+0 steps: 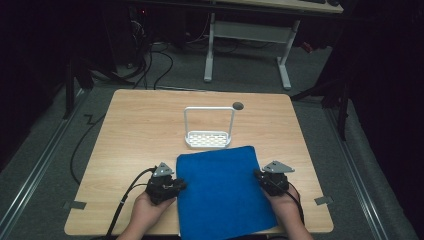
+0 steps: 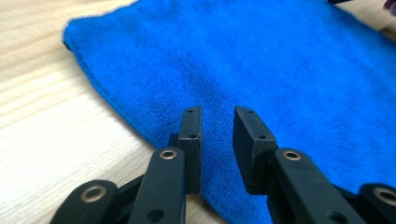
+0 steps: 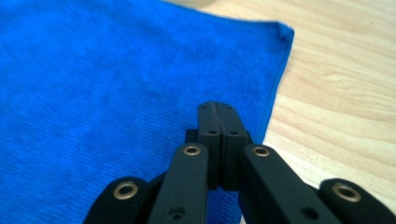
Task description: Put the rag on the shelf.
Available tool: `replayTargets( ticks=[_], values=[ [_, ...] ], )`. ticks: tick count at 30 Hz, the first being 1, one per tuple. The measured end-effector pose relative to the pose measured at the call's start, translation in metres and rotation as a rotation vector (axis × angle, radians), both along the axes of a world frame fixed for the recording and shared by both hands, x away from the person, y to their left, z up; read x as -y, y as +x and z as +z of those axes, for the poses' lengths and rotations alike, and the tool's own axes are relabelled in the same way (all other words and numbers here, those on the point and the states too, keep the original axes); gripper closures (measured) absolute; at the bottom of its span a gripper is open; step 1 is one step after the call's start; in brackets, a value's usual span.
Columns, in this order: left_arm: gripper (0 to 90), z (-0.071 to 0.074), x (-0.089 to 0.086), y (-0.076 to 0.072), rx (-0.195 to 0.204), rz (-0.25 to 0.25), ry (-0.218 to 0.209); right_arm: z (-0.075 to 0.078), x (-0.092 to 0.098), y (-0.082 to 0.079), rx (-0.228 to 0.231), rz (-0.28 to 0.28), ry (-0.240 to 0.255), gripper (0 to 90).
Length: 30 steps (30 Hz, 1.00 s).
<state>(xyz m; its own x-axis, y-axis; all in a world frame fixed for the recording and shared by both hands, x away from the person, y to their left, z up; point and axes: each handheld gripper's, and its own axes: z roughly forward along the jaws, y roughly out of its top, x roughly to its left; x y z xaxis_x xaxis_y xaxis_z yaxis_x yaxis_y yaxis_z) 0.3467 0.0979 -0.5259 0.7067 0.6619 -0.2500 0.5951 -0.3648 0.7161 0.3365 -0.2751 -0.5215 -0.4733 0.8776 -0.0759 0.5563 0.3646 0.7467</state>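
Note:
A blue towel (image 1: pixel 222 190) lies flat on the near middle of the wooden table (image 1: pixel 135 130), its near edge hanging over the front. My left gripper (image 1: pixel 180 186) sits at the towel's left edge, held in a hand. In the left gripper view its jaws stand a little apart, open (image 2: pixel 218 114), over the towel's edge (image 2: pixel 243 56) with nothing between them. My right gripper (image 1: pixel 259 175) rests at the towel's right edge. In the right gripper view its jaws are pressed together, shut (image 3: pixel 217 110), above the towel (image 3: pixel 107 93), and no cloth shows between them.
A white wire rack (image 1: pixel 208 128) with a tall handle stands just behind the towel. A round cable hole (image 1: pixel 238 105) is near the table's back edge. Tape marks (image 1: pixel 323 200) sit at the front corners. A white desk frame (image 1: pixel 246 35) and cables lie beyond.

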Motion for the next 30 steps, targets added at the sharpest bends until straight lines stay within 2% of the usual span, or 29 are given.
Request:
replayTargets(
  ticks=[1,2,5,10,15,20,23,26,30],
  values=[
    [73.5,-0.002,0.001,0.000,-0.001,-0.002,0.020,-0.002,0.000,0.000,-0.010,-0.005,-0.004,90.0],
    [73.5,-0.003,0.001,-0.002,0.014,-0.005,0.024,-0.003,0.000,0.001,-0.019,-0.001,-0.007,90.0],
    [73.6,-0.003,-0.001,-0.004,0.022,0.000,0.041,-0.006,-0.001,-0.002,-0.037,0.012,-0.009,90.0],
    [74.7,-0.004,-0.018,-0.006,0.023,0.020,0.037,-0.006,-0.007,-0.013,-0.051,0.056,0.013,90.0],
    [74.7,-0.004,-0.038,-0.007,-0.004,0.054,0.017,-0.004,-0.016,-0.032,-0.079,0.124,0.025,90.0],
    [74.8,-0.004,-0.052,-0.010,-0.023,0.092,0.002,-0.003,-0.031,-0.041,-0.079,0.183,-0.004,90.0],
    [74.0,-0.004,-0.055,-0.011,-0.043,0.090,-0.006,-0.003,-0.035,-0.042,-0.077,0.193,-0.006,90.0],
    [73.6,-0.003,-0.054,-0.011,-0.037,0.088,0.002,-0.004,-0.033,-0.040,-0.085,0.191,0.011,90.0],
    [72.7,-0.003,-0.052,-0.011,-0.033,0.083,0.006,-0.004,-0.032,-0.039,-0.076,0.186,-0.004,90.0]
  ],
)
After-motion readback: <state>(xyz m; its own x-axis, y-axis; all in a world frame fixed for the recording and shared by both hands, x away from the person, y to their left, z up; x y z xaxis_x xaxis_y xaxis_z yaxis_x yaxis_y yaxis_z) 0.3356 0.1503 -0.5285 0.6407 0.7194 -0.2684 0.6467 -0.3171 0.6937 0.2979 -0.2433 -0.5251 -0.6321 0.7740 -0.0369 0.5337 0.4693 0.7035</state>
